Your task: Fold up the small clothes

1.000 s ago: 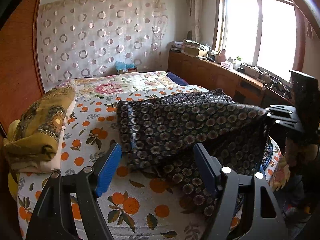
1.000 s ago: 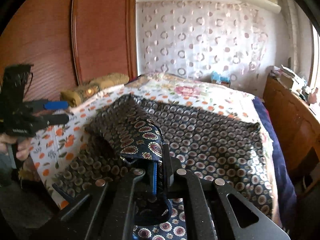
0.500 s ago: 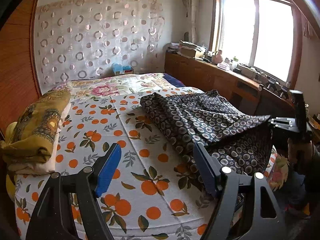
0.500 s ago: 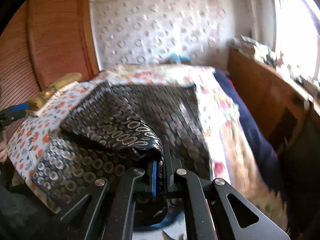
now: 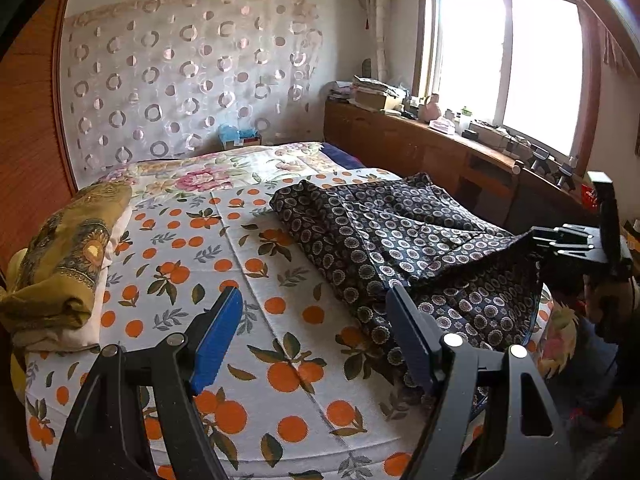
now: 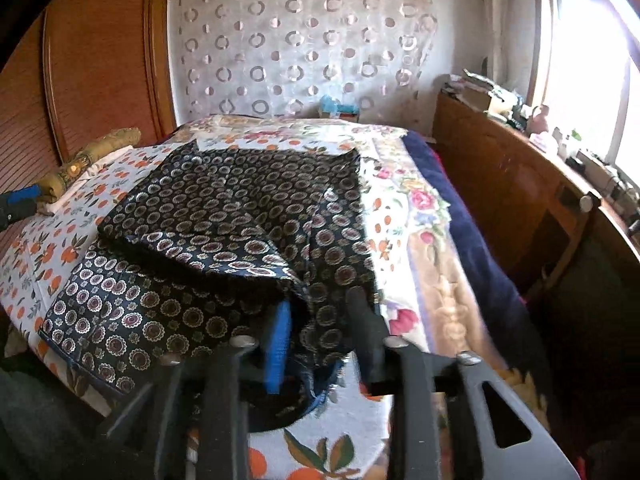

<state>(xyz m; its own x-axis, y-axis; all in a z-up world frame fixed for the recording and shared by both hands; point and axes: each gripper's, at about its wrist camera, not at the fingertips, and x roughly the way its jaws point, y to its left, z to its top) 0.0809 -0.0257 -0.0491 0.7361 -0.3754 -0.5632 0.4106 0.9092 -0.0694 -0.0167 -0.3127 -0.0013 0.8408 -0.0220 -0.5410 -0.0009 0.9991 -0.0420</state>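
Two grippers are hovering over the bed (image 5: 208,264). From the left wrist view, the left gripper (image 5: 314,334) is standing wide open with nothing between its blue pads, above the orange-print sheet. The dark patterned cloth (image 5: 400,248) is lying folded over on itself at about 2 o'clock from it, spreading toward the bed's near edge. From the right wrist view, the right gripper (image 6: 320,328) is gaping open; the cloth (image 6: 224,232) is lying under and around its fingers, seemingly ungripped. An olive bundle (image 5: 64,252) is resting at 9 o'clock by the wooden wall
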